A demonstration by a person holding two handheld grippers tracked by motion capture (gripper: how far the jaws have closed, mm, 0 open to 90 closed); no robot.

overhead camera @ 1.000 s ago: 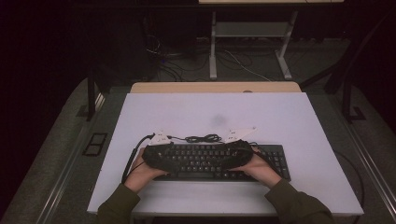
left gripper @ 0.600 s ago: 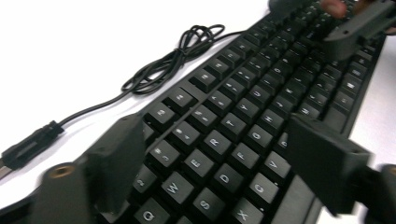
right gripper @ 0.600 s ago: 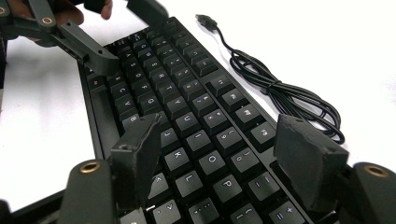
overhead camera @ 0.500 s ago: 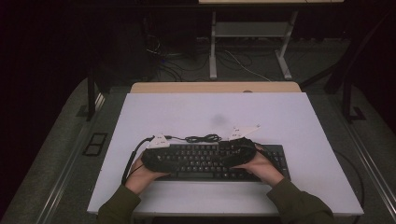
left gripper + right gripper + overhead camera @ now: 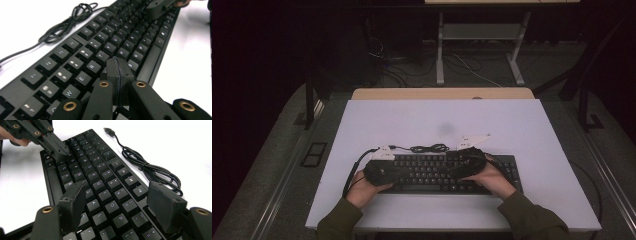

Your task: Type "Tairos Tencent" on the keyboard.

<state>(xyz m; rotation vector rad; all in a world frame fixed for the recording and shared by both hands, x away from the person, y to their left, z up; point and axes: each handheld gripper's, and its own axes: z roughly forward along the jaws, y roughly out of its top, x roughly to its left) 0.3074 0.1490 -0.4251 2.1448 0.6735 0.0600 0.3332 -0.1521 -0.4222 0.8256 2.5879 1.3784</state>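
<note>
Keyboard [image 5: 105,45] matte black, square glossy-legend keys; left gripper [image 5: 117,65] jaws pressed together, right gripper [image 5: 117,202] spread wide.

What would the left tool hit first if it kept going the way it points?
Probably the keyboard: the shut left tool is angled down over the keys near the T and G, so it would likely press into those, though depth is hard to judge.

Overhead facing forward, two close low views (sharing keyboard [image 5: 447,172])

The keyboard [image 5: 100,50] is running off the left gripper view's lower left edge; far keys are blurring.
</note>
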